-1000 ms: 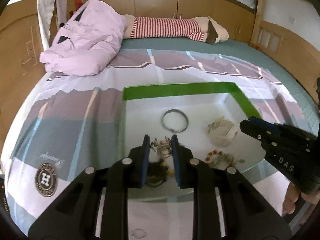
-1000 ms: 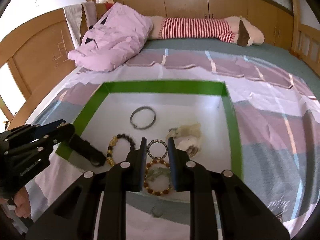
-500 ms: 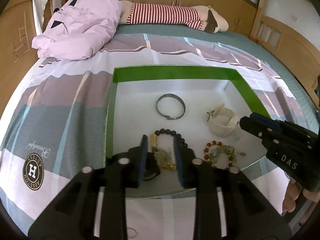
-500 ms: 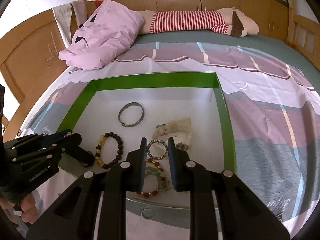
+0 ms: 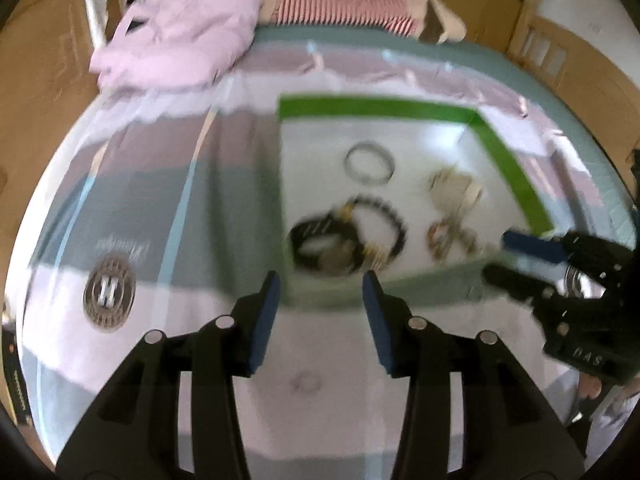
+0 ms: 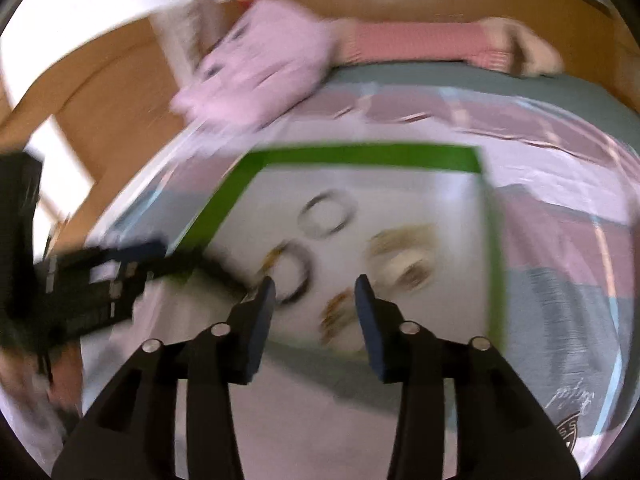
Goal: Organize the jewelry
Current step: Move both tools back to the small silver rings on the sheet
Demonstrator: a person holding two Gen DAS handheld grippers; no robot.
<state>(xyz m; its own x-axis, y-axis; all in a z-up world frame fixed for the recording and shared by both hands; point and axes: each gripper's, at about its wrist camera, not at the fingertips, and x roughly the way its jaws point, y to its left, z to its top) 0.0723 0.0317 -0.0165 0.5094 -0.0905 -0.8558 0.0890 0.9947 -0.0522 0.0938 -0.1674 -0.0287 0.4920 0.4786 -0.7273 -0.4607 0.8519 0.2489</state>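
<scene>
A shallow box with a green rim (image 5: 384,107) (image 6: 360,156) lies on the bed and holds several bracelets. In the left wrist view I see a silver bangle (image 5: 370,161), a dark bead bracelet (image 5: 378,232), a black band (image 5: 322,246), a cream piece (image 5: 456,190) and a brown bead bracelet (image 5: 450,236). My left gripper (image 5: 322,292) is open and empty, just in front of the box's near edge. My right gripper (image 6: 314,294) is open and empty over the box's near edge. Both views are blurred by motion.
The box sits on a striped bedsheet with a round logo (image 5: 109,298). A pink quilt (image 5: 184,28) and a striped pillow (image 5: 340,6) lie at the head of the bed. Wooden bed rails (image 5: 560,52) border the sides.
Both grippers have opened and pulled back toward the box's near edge. The right gripper let go of the ring-shaped bracelet it held; the left gripper no longer holds the gold piece.
</scene>
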